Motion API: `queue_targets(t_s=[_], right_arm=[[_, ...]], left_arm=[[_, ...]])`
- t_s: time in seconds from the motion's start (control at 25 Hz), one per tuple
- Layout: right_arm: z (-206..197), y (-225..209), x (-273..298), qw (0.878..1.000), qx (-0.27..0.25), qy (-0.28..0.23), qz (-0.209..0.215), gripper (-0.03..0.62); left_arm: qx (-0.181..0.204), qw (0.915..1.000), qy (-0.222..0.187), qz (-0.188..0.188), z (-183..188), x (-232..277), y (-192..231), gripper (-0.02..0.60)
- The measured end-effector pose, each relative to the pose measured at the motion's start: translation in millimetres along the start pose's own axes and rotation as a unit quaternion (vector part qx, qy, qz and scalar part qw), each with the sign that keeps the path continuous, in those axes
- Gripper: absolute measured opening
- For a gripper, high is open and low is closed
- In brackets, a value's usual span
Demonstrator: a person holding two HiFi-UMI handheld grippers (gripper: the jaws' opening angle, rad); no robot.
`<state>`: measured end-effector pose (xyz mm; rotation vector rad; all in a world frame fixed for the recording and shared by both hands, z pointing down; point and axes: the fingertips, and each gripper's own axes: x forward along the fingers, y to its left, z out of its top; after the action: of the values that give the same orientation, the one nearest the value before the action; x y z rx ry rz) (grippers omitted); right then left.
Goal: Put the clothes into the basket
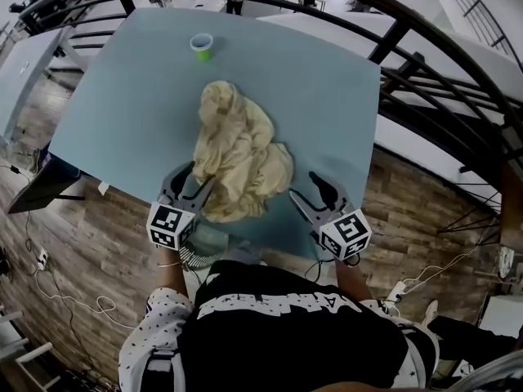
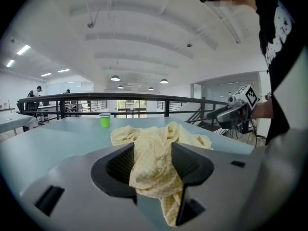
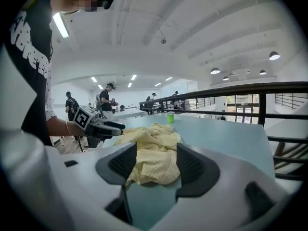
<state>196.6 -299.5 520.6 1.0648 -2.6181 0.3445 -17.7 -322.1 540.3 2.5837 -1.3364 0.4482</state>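
A crumpled pale-yellow cloth (image 1: pixel 237 149) lies on the light-blue table (image 1: pixel 122 113), reaching its near edge. My left gripper (image 1: pixel 196 178) is at the cloth's near left side. In the left gripper view a fold of the cloth (image 2: pixel 154 143) runs between the wide jaws of that gripper (image 2: pixel 153 153) and droops into the gap, and the pads do not pinch it. My right gripper (image 1: pixel 304 188) stands open just right of the cloth, clear of it. The right gripper view shows the cloth (image 3: pixel 154 138) ahead of that gripper (image 3: pixel 156 155). No basket shows in any view.
A green cup (image 1: pixel 201 46) stands near the table's far edge. A black railing (image 1: pixel 409 31) curves round the far and right sides. Wooden floor (image 1: pixel 409 211) lies below the table's near edge, where the person stands.
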Motion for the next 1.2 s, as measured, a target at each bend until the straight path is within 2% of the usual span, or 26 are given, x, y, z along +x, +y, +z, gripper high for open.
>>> queue_targets(t_s=[0.36,0.6,0.96,1.2], right_arm=[[-21.7,-6.5,22.7,0.999,-0.008,0.048,0.017,0.25],[-31.5,-11.5,34.0,0.997,-0.006,0.07,0.027,0.258],[-49.7,-9.7,55.7,0.993,-0.006,0.111,0.05,0.256],[-52.3,-7.2,66.1,0.991,0.009,0.12,0.063,0.258]], left_arm=[[-0.02,0.9992,0.027,-0.022,-18.1,10.3,10.9,0.296],[-0.019,0.999,0.029,-0.028,-17.6,20.3,16.9,0.299],[-0.027,0.9968,0.042,-0.062,-23.1,30.7,20.5,0.299],[-0.031,0.9955,0.04,-0.08,-20.2,33.8,17.6,0.299]])
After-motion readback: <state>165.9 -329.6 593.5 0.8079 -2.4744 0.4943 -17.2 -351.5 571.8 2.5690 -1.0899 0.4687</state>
